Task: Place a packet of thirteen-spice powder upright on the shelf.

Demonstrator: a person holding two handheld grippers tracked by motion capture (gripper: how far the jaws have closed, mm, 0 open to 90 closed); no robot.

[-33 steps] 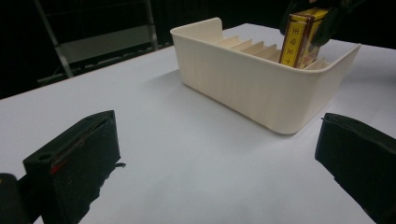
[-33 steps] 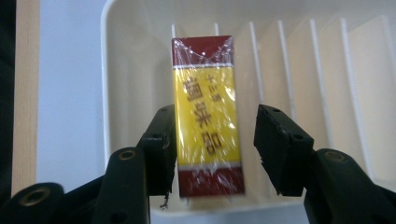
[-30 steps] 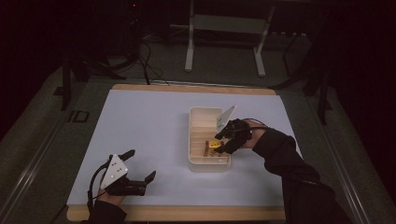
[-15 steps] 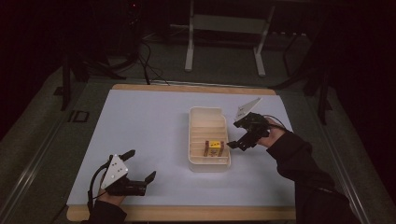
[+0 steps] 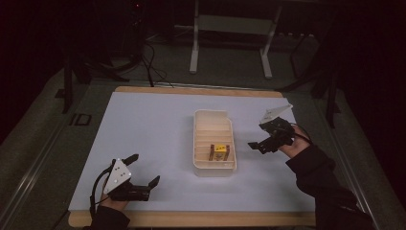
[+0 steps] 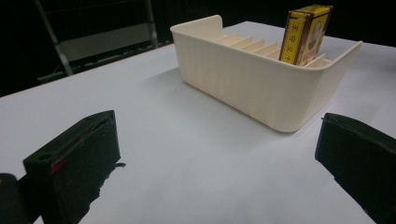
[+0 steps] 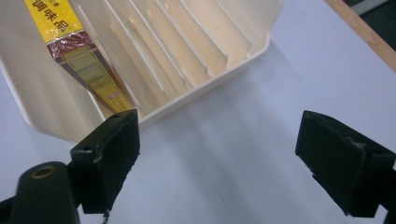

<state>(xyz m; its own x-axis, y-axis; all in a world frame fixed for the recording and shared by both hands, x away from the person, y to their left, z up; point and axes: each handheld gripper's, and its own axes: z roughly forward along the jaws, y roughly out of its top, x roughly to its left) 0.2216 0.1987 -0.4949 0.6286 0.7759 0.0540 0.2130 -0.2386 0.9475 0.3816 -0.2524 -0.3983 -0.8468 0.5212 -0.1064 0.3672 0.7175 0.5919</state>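
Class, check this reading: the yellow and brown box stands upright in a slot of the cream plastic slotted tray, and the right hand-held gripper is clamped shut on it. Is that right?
One thing is wrong. The yellow and brown box does stand in the cream plastic slotted tray, but the right hand-held gripper is open beside the tray, holding nothing. The right gripper view shows its jaws wide apart over the white table.

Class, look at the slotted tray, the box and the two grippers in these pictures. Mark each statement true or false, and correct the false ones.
1. The yellow box stands in the cream tray. True.
2. The right gripper grips the box. False: it is open, beside the tray.
3. The left gripper is open. True.
4. Every slot holds a box. False: the other slots are empty.
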